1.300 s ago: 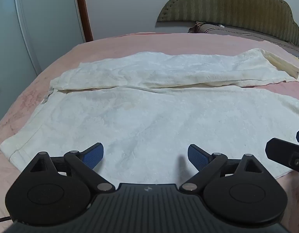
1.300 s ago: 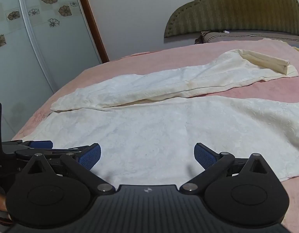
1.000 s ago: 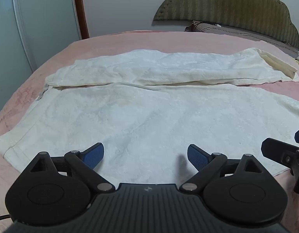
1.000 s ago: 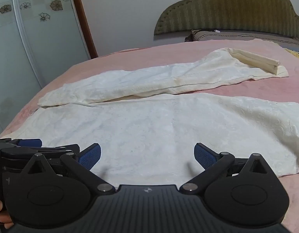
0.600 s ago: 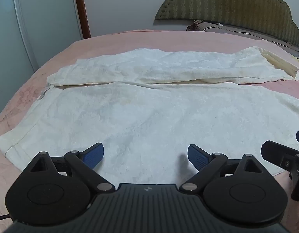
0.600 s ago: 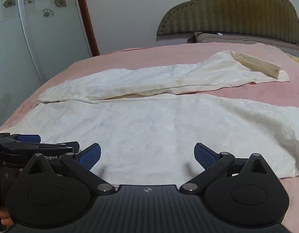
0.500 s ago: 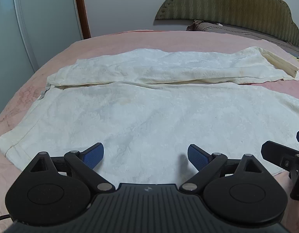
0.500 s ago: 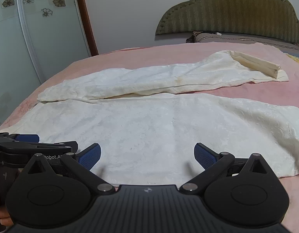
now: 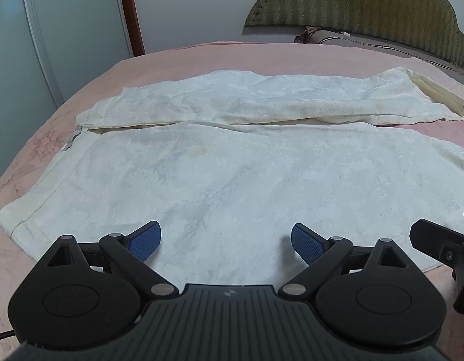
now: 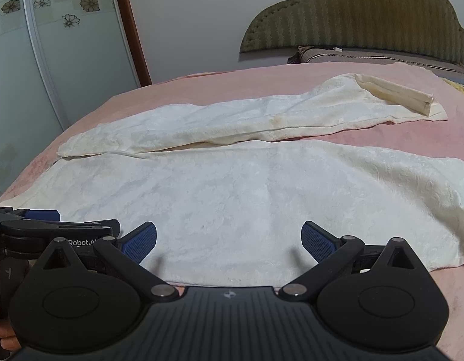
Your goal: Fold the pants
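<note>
White pants [image 9: 232, 162] lie spread flat on a pink bed [image 9: 201, 57], one leg near me, the other leg [image 9: 262, 99] farther back with its cuff at the right. They also show in the right wrist view [image 10: 247, 186]. My left gripper [image 9: 225, 240] is open and empty, low over the near leg by its front edge. My right gripper [image 10: 228, 240] is open and empty over the same leg, just right of the left one. The right gripper's edge shows in the left wrist view [image 9: 442, 243]; the left gripper shows in the right wrist view [image 10: 36, 231].
A green padded headboard [image 10: 367, 15] and a pillow [image 10: 367, 54] stand at the back right. A sliding wardrobe door [image 10: 66, 45] with flower prints is at the left. The bed's left edge [image 9: 21, 156] curves down near the waistband.
Both grippers have stayed open over the near leg, with only small shifts of view. The pants have not moved.
</note>
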A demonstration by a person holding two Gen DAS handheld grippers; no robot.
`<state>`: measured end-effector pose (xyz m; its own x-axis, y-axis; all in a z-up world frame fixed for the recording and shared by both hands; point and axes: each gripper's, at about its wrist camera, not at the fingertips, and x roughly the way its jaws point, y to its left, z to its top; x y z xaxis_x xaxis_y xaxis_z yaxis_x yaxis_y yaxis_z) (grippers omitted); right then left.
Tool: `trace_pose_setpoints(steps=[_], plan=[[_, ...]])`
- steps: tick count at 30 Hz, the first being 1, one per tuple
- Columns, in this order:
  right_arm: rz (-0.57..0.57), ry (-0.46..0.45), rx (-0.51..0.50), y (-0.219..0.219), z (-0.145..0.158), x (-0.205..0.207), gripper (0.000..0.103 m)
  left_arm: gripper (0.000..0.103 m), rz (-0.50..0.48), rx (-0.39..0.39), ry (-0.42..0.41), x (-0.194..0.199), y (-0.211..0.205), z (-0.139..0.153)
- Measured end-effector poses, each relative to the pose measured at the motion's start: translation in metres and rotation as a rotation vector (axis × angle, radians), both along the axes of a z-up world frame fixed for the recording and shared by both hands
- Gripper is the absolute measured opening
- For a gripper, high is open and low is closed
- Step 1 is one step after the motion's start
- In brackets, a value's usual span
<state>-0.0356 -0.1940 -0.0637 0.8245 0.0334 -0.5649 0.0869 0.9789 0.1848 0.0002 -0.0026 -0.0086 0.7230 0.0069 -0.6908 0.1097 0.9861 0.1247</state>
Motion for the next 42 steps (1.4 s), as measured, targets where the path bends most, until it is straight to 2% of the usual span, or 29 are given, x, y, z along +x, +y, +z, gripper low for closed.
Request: trace_pose_setpoints(steps=[11, 29, 36, 42], plan=[[0.001, 0.007, 0.006, 0.0011, -0.0036, -0.0006, 0.103, 0.096, 0.026, 0.034, -0.002, -0.0002, -0.0004, -0.0013], [0.008, 0.008, -0.014, 0.0050, -0.0043, -0.0005, 0.103, 0.096, 0.022, 0.047, 0.000, 0.0000, -0.0030, -0.0033], [0.001, -0.025, -0.036, 0.0061, -0.0021, -0.0043, 0.103, 0.096, 0.012, 0.057, -0.010, -0.0008, -0.0047, -0.0039], [0.023, -0.021, -0.008, 0.0054, -0.0043, -0.0024, 0.103, 0.096, 0.006, 0.052, -0.007, -0.0010, -0.0041, -0.0036]])
